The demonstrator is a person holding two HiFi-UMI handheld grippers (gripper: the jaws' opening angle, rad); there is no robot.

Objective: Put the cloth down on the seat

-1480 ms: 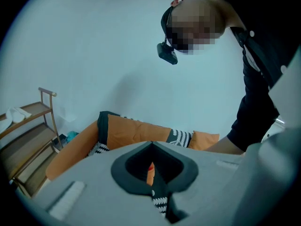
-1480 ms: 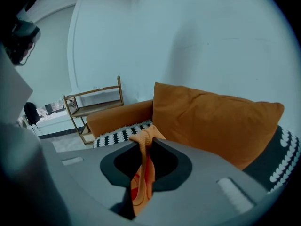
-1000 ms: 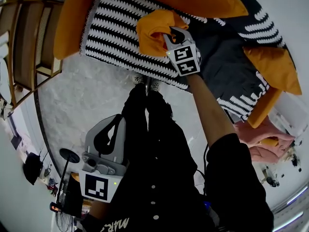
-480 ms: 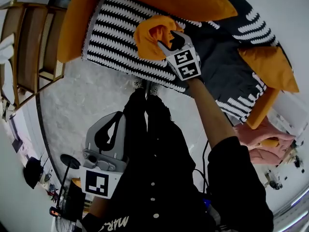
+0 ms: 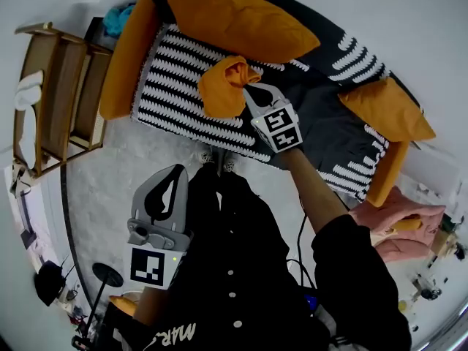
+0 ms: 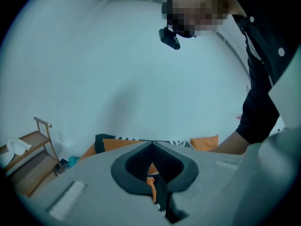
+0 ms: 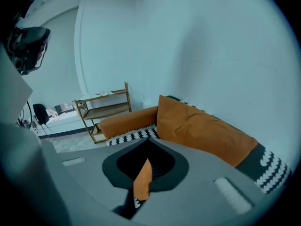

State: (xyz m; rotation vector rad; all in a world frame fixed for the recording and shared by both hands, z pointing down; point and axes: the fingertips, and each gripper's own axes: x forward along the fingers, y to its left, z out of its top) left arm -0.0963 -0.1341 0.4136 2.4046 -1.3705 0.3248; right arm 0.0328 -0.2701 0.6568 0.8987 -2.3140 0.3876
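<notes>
An orange cloth [image 5: 223,86] hangs bunched from my right gripper [image 5: 252,88], which is shut on its edge just above the sofa's black-and-white patterned seat [image 5: 172,79]. In the right gripper view a strip of the cloth [image 7: 142,179] is pinched between the shut jaws, with the seat [image 7: 134,134] beyond. My left gripper [image 5: 178,170] is held low beside the person's black clothing, over the floor, shut with nothing in it. In the left gripper view its jaws stand closed, and only the distant sofa shows behind them.
Orange cushions [image 5: 241,24] [image 5: 384,112] lean along the sofa's back and right end, and an orange armrest [image 5: 124,57] is at its left. A wooden shelf rack [image 5: 58,101] stands left of the sofa. A pink bundle [image 5: 398,221] lies at the right.
The head view has tilted so more of the sofa shows. My right gripper keeps hold of the cloth over the seat. The left gripper stays low and shut.
</notes>
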